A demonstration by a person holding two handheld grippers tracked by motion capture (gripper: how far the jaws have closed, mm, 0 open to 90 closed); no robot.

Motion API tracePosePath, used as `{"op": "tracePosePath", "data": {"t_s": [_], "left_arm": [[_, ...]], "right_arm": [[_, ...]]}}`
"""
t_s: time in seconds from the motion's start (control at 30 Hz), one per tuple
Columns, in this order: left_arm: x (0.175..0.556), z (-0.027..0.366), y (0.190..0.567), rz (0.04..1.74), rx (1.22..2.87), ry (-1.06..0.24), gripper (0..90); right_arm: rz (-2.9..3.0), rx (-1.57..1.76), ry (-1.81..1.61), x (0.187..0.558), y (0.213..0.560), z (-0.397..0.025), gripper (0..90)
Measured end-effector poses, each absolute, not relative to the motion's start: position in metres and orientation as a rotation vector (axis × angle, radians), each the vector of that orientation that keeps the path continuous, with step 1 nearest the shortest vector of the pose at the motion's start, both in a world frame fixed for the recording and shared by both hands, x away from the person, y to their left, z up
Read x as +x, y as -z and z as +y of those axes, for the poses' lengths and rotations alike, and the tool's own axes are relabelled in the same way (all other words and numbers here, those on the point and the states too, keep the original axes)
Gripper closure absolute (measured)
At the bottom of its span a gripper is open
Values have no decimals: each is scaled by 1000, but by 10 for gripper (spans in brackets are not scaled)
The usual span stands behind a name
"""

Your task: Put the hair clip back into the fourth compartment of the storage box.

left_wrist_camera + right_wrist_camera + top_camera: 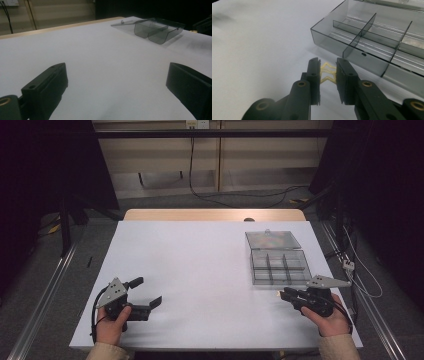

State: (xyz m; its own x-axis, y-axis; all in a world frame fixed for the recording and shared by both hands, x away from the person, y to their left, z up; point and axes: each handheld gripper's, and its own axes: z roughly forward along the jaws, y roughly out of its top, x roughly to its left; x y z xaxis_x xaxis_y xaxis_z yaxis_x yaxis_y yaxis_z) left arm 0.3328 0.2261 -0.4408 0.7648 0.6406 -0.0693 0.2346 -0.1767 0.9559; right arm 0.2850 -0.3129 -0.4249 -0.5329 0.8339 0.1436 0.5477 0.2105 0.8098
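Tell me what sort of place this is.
Likely a lab recording station: a white table ringed by dark curtains, cables across the floor, and a person working handheld grippers, left gripper and right gripper.

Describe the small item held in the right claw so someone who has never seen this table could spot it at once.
Start at the white table, then find the smoky transparent plastic compartment box with its lid open at the right side. Just in front of the box's near edge, the right claw is shut on a small pale yellow zigzag piece. It is the sole yellow thing there, set between two black jaws.
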Motion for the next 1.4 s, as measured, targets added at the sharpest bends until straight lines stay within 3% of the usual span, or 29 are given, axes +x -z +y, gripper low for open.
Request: {"op": "tracePosePath", "data": {"t_s": [1.4], "left_arm": [[333,226,441,696,1749,-409,36]], "right_arm": [[2186,1257,-1261,303,416,-302,739]]}}
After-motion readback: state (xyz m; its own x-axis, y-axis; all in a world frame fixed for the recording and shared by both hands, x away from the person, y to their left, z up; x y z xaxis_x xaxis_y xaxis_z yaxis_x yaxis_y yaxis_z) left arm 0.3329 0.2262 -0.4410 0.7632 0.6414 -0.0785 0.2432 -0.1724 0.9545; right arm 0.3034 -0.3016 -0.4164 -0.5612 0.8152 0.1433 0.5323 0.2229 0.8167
